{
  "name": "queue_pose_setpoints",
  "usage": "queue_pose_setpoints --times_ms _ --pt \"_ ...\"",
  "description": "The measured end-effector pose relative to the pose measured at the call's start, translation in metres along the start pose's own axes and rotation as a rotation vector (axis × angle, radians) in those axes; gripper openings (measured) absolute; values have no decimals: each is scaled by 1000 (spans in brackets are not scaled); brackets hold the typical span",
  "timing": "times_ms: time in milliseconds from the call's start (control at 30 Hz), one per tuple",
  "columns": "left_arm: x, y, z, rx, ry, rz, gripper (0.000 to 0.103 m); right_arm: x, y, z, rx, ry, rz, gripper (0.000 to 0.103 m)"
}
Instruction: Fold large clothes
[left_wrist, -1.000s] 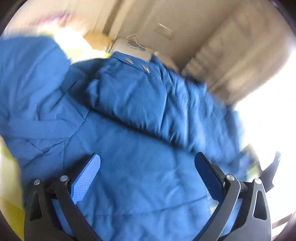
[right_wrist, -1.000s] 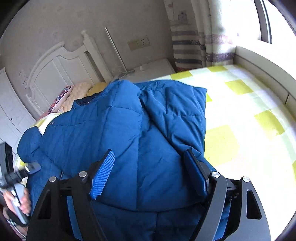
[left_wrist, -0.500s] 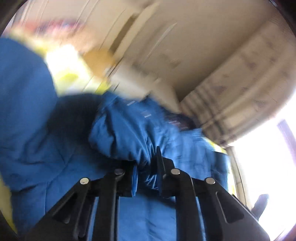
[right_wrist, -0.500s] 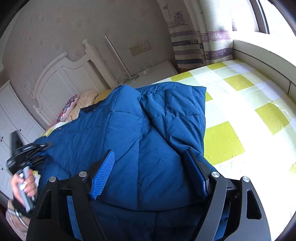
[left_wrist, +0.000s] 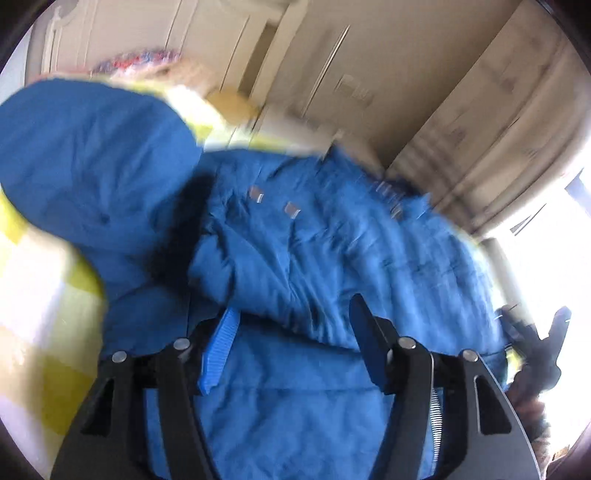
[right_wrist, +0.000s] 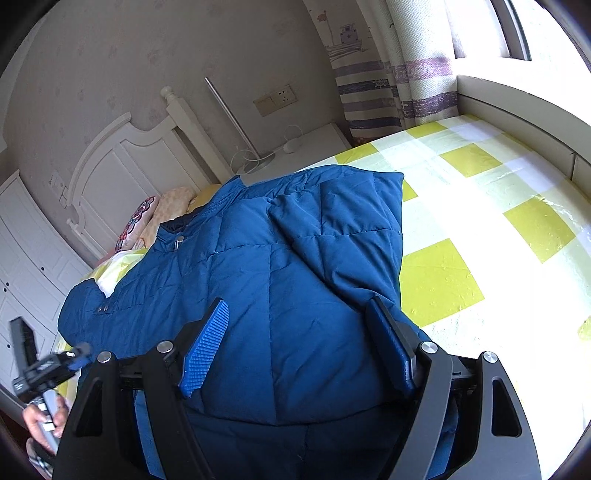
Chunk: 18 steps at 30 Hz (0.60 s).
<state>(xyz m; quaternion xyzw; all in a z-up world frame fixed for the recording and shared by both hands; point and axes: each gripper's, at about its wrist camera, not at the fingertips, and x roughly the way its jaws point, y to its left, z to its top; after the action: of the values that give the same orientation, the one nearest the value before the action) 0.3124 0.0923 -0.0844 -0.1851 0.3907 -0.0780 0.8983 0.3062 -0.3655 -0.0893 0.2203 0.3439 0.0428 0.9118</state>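
Both tongs hang over the blue jacket (right_wrist: 280, 266): left tongs (left_wrist: 291, 343) opening, right tongs (right_wrist: 299, 347) spread.

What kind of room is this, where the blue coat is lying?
Almost certainly a bedroom. The blue quilted coat lies on a bed with a yellow-and-white checked sheet, a white wooden headboard stands against the wall with pillows below it, and a striped curtain hangs by the window.

A blue padded jacket (right_wrist: 266, 258) lies partly folded on a bed with a yellow-and-white checked sheet (right_wrist: 480, 206). The right hand-held gripper (right_wrist: 295, 343) hovers over the jacket's near part, jaws wide apart. At far left, a hand (right_wrist: 42, 424) holds the left hand-held gripper (right_wrist: 48, 365) beside the bed.
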Motion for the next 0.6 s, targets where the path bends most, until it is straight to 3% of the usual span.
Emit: queue_pose_setpoints --times_ms 33,67,133,167,200,300,367,400,533,600 --pt "-6 0 1 0 -17 3 63 0 0 0 -1 3 -1 75" --pt "-10 1 4 6 -30 20 74 0 0 0 -2 3 -2 75" --pt "-21 0 7 38 -101 154 80 0 0 -1 -2 0 -1 75" --pt "-33 -1 6 67 -178 242 81 0 0 -1 -2 1 -1 75" --pt "-42 -6 6 91 -241 284 82 0 0 -1 -2 1 -2 75" --pt "-52 -36 9 151 -331 271 95 0 0 0 -6 3 -7 75" --pt "-39 -62 10 267 -305 251 101 0 0 -1 -6 3 -8 75" --pt "-20 -69 12 316 -240 247 101 0 0 0 -6 3 -8 75" --pt "58 -58 9 300 0 280 100 0 0 0 -10 6 -13 75" --pt "81 -51 -1 307 59 288 101 0 0 0 -11 5 -13 75"
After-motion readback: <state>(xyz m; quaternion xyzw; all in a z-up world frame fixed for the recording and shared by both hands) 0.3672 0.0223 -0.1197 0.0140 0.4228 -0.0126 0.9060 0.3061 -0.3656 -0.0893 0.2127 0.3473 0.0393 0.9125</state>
